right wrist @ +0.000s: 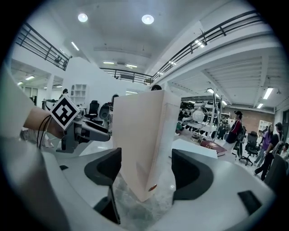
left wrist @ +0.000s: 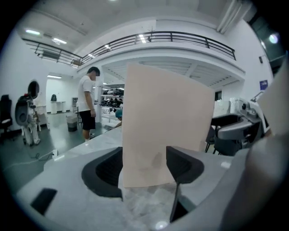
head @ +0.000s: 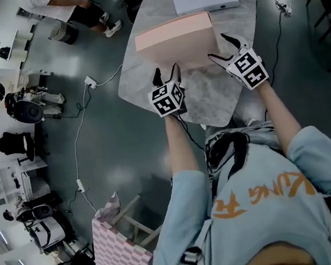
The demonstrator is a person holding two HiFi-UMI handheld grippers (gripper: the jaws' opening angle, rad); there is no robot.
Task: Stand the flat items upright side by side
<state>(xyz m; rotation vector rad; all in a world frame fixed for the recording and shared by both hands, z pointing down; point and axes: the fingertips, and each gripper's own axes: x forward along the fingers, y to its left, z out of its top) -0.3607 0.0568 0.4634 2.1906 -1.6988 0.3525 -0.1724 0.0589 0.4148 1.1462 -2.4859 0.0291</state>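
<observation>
Hold: pale-pink flat rectangular book (head: 176, 41) upright on grey marble table (head: 209, 103) | left gripper (head: 166, 70) clamped on one end, steadying | right gripper (head: 222, 48) jaws apart, straddling other end against tipping

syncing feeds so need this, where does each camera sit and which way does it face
Head view: on the person's head, looking steeply down at the marble table; both forearms, left gripper and right gripper show.
Left gripper view: on the left gripper, looking along its jaws, shut on the upright pink book.
Right gripper view: on the right gripper, jaws apart around the book's edge; the left gripper's marker cube shows.
Shared: all three see the pink book.
</observation>
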